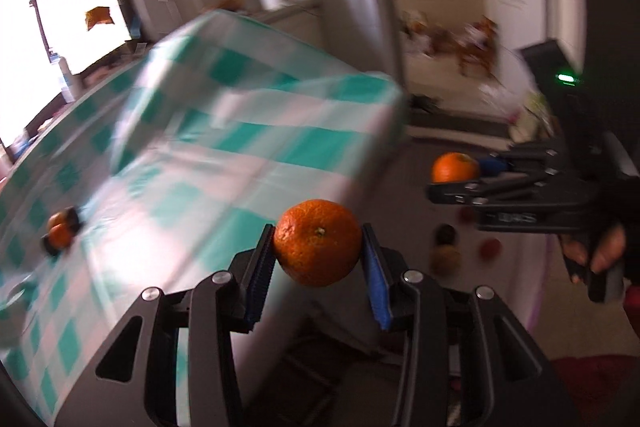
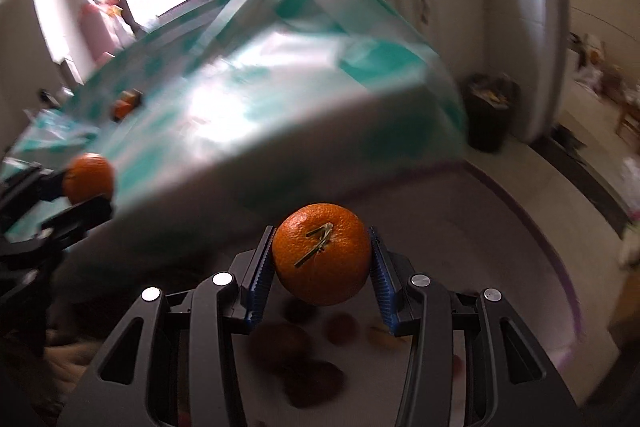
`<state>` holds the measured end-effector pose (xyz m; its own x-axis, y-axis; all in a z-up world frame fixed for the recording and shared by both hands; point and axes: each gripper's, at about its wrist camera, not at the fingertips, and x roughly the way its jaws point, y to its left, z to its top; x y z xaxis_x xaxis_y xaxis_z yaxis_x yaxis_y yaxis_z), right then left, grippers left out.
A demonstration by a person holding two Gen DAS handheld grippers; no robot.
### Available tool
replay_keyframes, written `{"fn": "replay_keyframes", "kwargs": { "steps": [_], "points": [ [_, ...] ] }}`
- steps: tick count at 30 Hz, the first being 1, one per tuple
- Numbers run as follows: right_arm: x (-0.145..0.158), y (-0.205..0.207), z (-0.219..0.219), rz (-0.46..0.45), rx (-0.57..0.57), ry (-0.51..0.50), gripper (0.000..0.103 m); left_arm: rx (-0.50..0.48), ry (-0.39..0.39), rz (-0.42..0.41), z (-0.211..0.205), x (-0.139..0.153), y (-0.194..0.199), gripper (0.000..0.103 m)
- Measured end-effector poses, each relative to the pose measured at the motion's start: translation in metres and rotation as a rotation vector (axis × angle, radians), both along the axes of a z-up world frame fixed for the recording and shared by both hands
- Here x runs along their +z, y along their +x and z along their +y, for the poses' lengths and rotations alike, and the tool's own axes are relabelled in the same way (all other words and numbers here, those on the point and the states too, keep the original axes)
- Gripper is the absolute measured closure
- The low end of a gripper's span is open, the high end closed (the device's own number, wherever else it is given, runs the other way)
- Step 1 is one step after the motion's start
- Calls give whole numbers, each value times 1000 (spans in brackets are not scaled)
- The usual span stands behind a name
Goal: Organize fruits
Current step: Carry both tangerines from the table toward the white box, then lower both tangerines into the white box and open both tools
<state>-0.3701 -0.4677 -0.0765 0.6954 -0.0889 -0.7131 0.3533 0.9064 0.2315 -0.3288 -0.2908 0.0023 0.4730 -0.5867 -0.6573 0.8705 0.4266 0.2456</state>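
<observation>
Each tool is clamped on a fruit — left tool point(image 1: 318, 247) on one mandarin point(image 1: 319, 242), right tool point(image 2: 322, 253) on a stemmed mandarin point(image 2: 322, 254) — both off the checked tabletop point(image 1: 120, 187); no writing readable.

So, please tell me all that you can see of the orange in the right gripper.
The orange is round, bright, with dimpled peel and a short dry greenish stem lying across its front. It looks whole and unpeeled. The right gripper holds it in the air, one blue ribbed pad pressing each side; nothing else touches it. Below it lies a pale surface with blurred dark fruits.
</observation>
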Motion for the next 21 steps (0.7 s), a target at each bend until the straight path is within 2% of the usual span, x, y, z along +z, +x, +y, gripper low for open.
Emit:
{"fn": "replay_keyframes", "kwargs": {
  "steps": [5,8,12,16,21],
  "points": [
    [-36,-2,-20,157,-82,12,59,-121,103,174,-37,-38,0,61],
    [-56,-4,-27,248,-99,11,59,-139,192,225,-57,-66,2,61],
    [-83,-10,-28,370,-80,17,59,-184,312,213,-83,-100,-5,61],
    [-99,-12,-17,433,-19,36,59,-210,400,164,-103,-126,-13,61],
    [-115,-10,-4,489,27,50,58,-168,451,163,-117,-146,-6,61]
  ]
}}
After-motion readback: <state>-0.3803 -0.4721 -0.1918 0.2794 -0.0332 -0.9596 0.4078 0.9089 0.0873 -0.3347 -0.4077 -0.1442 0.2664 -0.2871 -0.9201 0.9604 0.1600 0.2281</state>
